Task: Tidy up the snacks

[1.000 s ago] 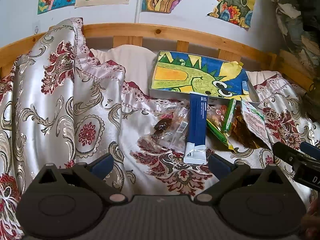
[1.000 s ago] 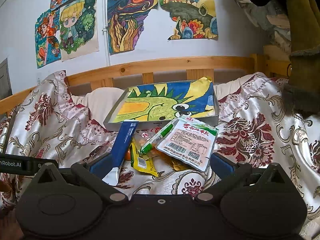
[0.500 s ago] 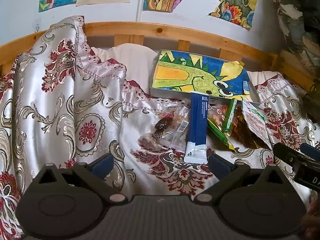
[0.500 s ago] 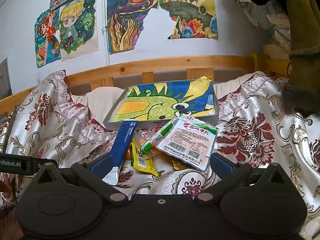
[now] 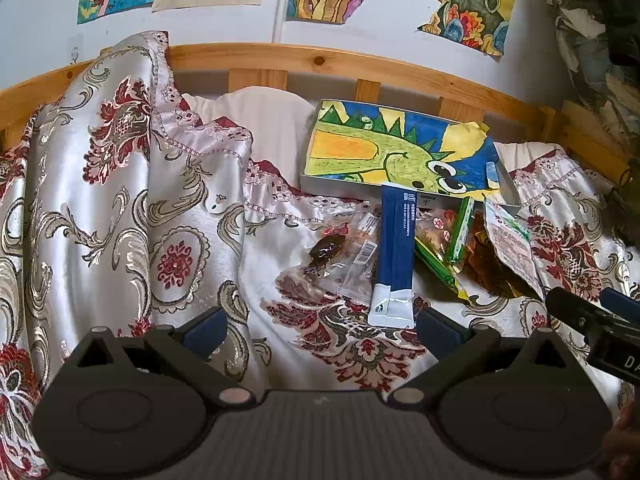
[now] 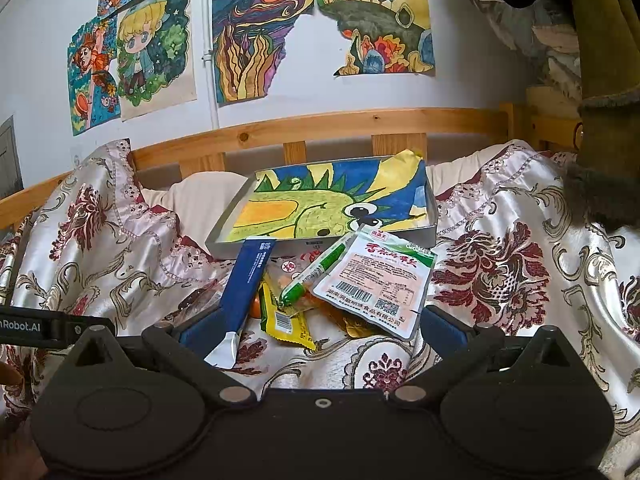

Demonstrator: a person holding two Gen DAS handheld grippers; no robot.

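A heap of crinkly snack packets [image 6: 320, 296] lies on the floral satin bedspread [image 5: 132, 216], touching the front wall of the shallow grey tray [image 6: 431, 216] lined with a dinosaur drawing. Left gripper [image 5: 320, 326] and right gripper [image 6: 320, 330] hover near it, the jaws of all 2 spread wide, empty.

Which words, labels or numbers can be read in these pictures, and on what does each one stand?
"nRobot.AI": cut off at the edge, on the left tongs' body.
"D": cut off, on the right tongs' body.
White pouch: print and barcode too small to read.
Blue packet: print too small.
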